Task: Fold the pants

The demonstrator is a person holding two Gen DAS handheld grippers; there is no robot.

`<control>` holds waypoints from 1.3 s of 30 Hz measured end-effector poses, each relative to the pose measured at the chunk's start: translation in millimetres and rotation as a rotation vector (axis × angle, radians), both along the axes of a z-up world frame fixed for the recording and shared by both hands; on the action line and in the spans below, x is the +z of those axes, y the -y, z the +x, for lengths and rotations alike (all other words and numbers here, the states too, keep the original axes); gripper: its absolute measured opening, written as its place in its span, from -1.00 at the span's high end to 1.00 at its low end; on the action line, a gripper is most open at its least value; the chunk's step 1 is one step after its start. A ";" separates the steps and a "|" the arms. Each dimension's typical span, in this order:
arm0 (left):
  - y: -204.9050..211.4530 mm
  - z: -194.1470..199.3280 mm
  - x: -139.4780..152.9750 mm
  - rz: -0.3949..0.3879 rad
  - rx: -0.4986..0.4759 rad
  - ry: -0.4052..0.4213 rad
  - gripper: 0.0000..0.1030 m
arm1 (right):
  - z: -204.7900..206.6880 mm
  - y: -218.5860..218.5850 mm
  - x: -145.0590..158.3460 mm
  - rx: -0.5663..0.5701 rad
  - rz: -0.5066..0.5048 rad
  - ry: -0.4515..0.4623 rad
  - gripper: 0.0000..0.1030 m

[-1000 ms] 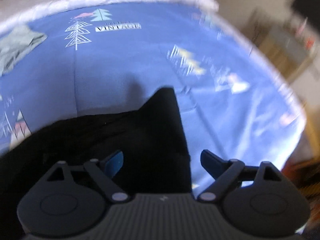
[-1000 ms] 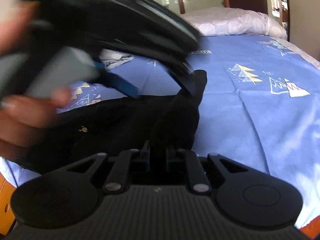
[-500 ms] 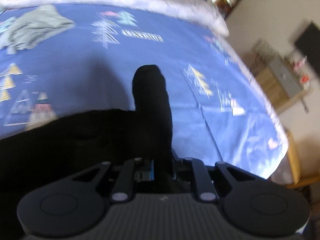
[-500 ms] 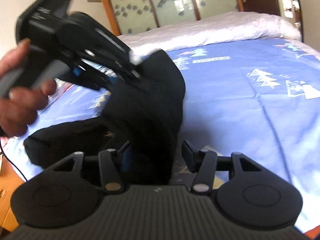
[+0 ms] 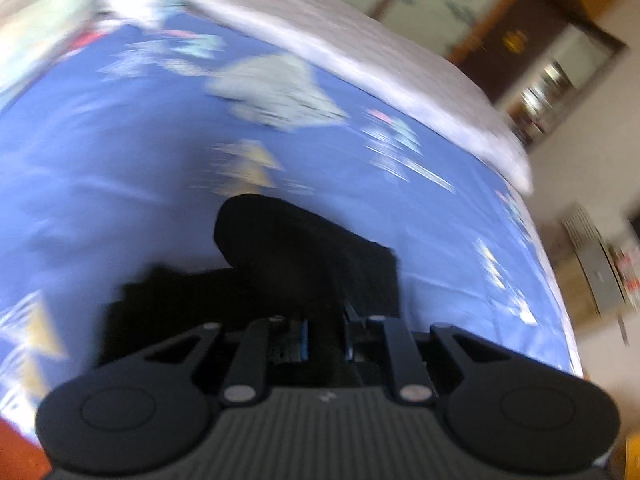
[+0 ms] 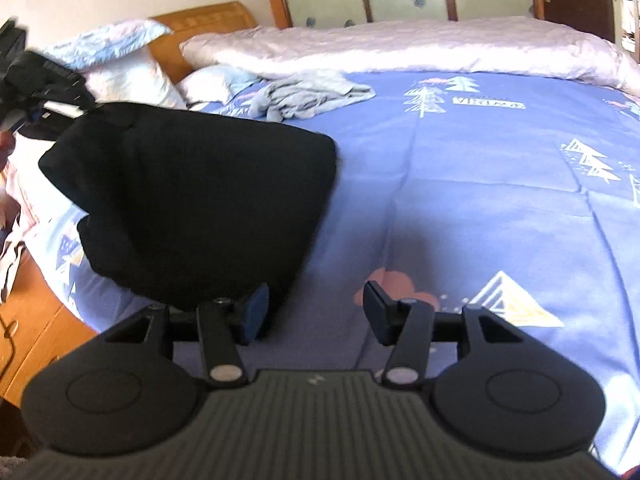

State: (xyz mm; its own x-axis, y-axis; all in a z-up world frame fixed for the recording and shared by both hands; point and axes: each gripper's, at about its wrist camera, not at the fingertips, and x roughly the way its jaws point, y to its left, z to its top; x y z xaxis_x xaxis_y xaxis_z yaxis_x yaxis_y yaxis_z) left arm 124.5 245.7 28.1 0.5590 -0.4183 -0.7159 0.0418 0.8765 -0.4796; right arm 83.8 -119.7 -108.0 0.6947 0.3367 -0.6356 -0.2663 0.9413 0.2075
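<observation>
1. The black fabric pants (image 6: 192, 200) hang in a bunched, doubled-over mass above the blue bedsheet printed with trees and triangles (image 6: 500, 184), near the bed's left edge, their lower end drooping toward the sheet.
2. In the left wrist view the pants (image 5: 308, 256) rise as a dark folded hump straight out from between the fingers; this view is blurred by motion.
3. The left gripper (image 5: 324, 344) is pinched tight on the pants, its jaws drawn close with cloth between them. In the right wrist view it (image 6: 40, 84) sits at the far left, raised, at the top corner of the garment.
4. The right gripper (image 6: 316, 312) sits low over the sheet with its jaws spread wide and nothing between them; the pants' lower edge lies just beside its left finger.
5. A crumpled pale grey-blue garment (image 6: 304, 96) lies farther up the bed, near a white quilt (image 6: 400, 48).
</observation>
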 end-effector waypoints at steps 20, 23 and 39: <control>-68.9 -4.7 -105.5 -0.037 0.169 -0.101 -1.00 | 112.2 -16.1 -33.8 -0.047 0.425 -0.367 -0.21; -70.6 -1.7 -140.3 -0.134 0.221 -0.141 -1.00 | 132.3 -25.7 -51.7 -0.072 0.463 -0.435 -0.22; 36.5 29.2 -66.3 -0.283 0.079 0.145 -0.05 | 134.2 36.7 83.0 -0.039 0.476 -0.129 0.71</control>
